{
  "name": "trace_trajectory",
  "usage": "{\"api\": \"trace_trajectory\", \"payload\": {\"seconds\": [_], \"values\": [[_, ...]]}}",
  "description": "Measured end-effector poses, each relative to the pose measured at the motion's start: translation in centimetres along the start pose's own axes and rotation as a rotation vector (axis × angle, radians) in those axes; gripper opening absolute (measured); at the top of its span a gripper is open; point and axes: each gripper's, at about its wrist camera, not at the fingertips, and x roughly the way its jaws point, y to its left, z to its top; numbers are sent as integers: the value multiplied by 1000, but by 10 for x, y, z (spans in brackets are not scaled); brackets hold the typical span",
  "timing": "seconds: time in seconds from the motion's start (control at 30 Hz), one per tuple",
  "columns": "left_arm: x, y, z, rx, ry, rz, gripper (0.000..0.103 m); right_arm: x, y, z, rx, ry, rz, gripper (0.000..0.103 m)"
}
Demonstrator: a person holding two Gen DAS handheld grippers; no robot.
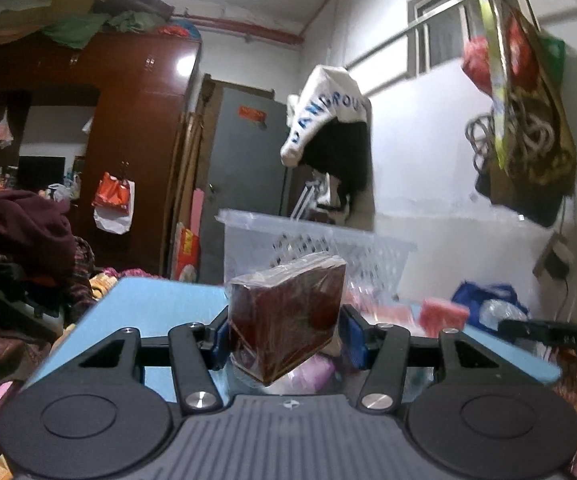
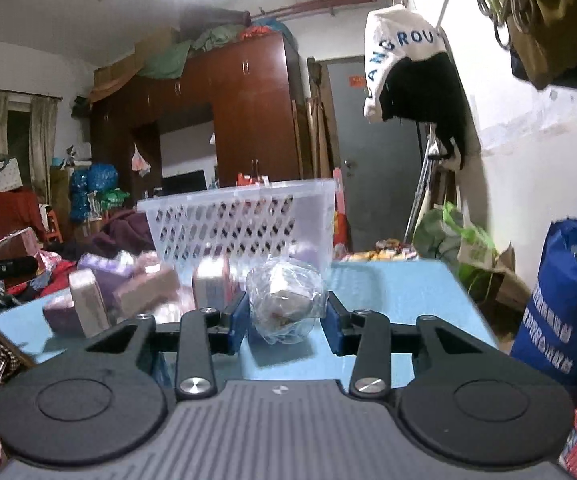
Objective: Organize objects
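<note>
Dark red box (image 1: 286, 320), wrapped in clear film: clamped between the blue pads of the left gripper (image 1: 286, 338), tilted, and raised clear of the blue table (image 1: 156, 308). The pads press on both of its side faces.

Clear-wrapped bundle (image 2: 286, 300), crinkled and rounded with brownish contents: clamped between the blue pads of the right gripper (image 2: 286, 320). From the right wrist view it cannot be determined whether the bundle touches the table top below it.

All positions below are given relative to the white perforated basket (image 2: 244, 228), which stands on the table beyond both grippers.

- Loose packets (image 2: 128, 292), pink and purple, several tilted or leaning: piled directly in front of the basket and to its left, on the table. Blurred; exact count not readable.
- Red packet (image 1: 444, 314): in front of the basket, to its right in the left wrist view. Blurred.
- Blue bag (image 2: 564, 300) with white lettering: well to the right of the basket, past the table edge.
- Brown wardrobe (image 2: 248, 116): behind the basket, against the far wall.
- Grey door (image 2: 372, 148): behind the basket, to its right.
- White cloth with blue lettering (image 2: 400, 52): hanging high above the basket, to its right.
</note>
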Motion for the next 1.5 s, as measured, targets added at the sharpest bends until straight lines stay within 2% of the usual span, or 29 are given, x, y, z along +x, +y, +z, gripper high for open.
{"api": "trace_trajectory", "payload": {"seconds": [0.13, 0.27, 0.33, 0.47, 0.57, 0.67, 0.73, 0.77, 0.8, 0.83, 0.87, 0.97, 1.07, 1.13, 1.23, 1.3, 1.37, 1.43, 1.5], "values": [[18, 8, 24, -49, 5, -23, 58, 7, 3, 24, -11, -42, 31, 43], [59, 7, 75, -57, 2, -50, 58, 47, 11, 72, -38, -32, 89, 43], [95, 1, 104, -36, 48, -66, 58, 78, 17, 98, -61, 0, 89, 43], [163, -7, 132, -46, 192, -67, 58, 144, 21, 132, -87, 104, 41, 43], [205, -9, 134, -35, 269, 3, 58, 186, 16, 135, -78, 199, 4, 43], [224, -7, 130, -25, 300, 32, 58, 198, 11, 128, -79, 227, -11, 45], [227, -5, 126, -20, 304, 30, 65, 192, 9, 125, -71, 209, -2, 50], [227, -5, 126, -22, 304, 26, 80, 189, 9, 124, -68, 203, 3, 65], [225, -3, 124, -22, 294, 31, 88, 184, 10, 123, -67, 189, 2, 73], [223, -3, 124, -19, 282, 41, 88, 181, 11, 127, -71, 167, -2, 86], [221, -3, 126, -17, 274, 46, 88, 173, 12, 128, -78, 139, -3, 93], [200, -1, 127, -24, 218, 56, 88, 145, 9, 126, -70, 79, 21, 103], [153, 0, 110, -20, 143, 14, 88, 98, 1, 96, -17, 27, 92, 103], [115, 1, 87, -11, 98, -20, 88, 65, -5, 66, 42, -21, 103, 103], [63, -4, 44, 18, 53, -26, 88, 19, -7, 16, 115, -82, 146, 103], [38, -10, 17, 60, 57, -20, 88, 4, 1, -8, 107, -51, 171, 103], [19, -12, -5, 100, 68, -6, 88, -4, 13, -18, 48, -14, 188, 103], [19, -10, -10, 124, 82, -15, 88, -3, 24, -23, -5, 15, 216, 103], [24, -8, -8, 127, 99, -14, 88, 8, 32, -23, -30, 40, 229, 98]]}}
